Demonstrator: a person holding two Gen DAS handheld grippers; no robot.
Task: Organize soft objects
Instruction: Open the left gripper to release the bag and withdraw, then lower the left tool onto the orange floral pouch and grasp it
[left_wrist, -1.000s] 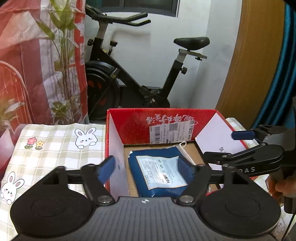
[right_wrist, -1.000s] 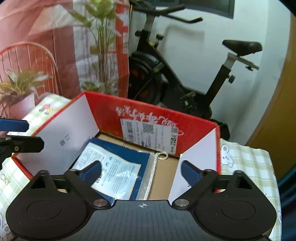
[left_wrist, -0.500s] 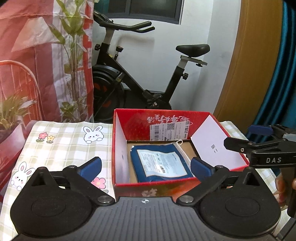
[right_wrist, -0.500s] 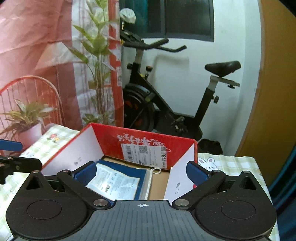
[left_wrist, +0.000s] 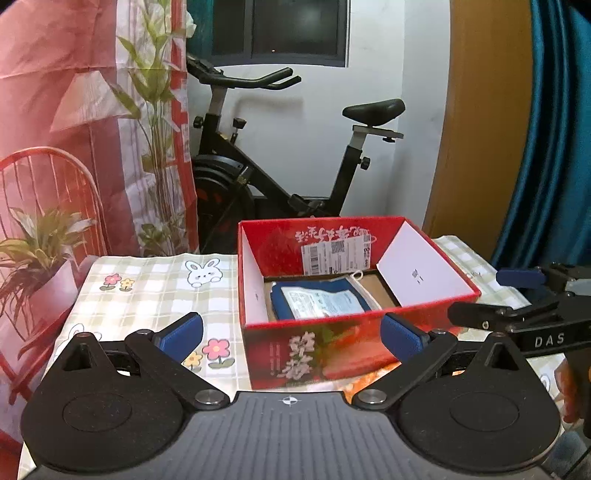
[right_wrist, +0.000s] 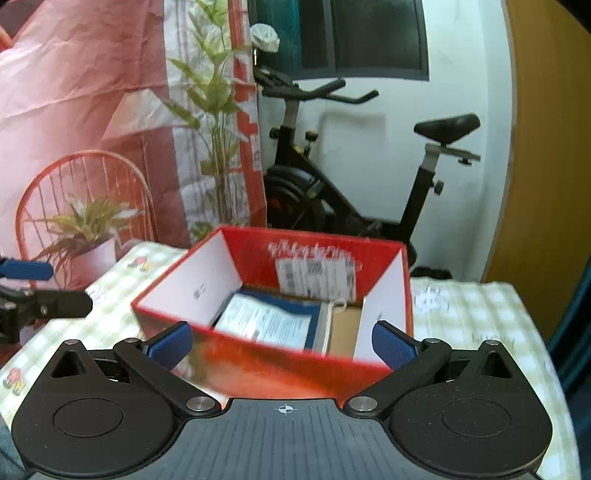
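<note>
A red cardboard box (left_wrist: 436, 306) stands open on the checked tablecloth; it also shows in the right wrist view (right_wrist: 258, 354). Inside it lies a blue soft item in a clear bag with a white label (left_wrist: 317, 301), seen too in the right wrist view (right_wrist: 269, 321). My left gripper (left_wrist: 291, 332) is open and empty, just in front of the box. My right gripper (right_wrist: 282, 343) is open and empty, in front of the box's near wall. The right gripper also shows at the right edge of the left wrist view (left_wrist: 517, 295).
The tablecloth (left_wrist: 155, 291) with rabbit and flower prints covers the table. An exercise bike (left_wrist: 280, 177) stands behind, by a white wall. A red chair and a potted plant (left_wrist: 40, 251) are at the left. A wooden panel and blue curtain (left_wrist: 546, 147) are at the right.
Both grippers have pulled back and up from above the box's inside to in front of it. Both stay open. The blue bagged item stays in the box.
</note>
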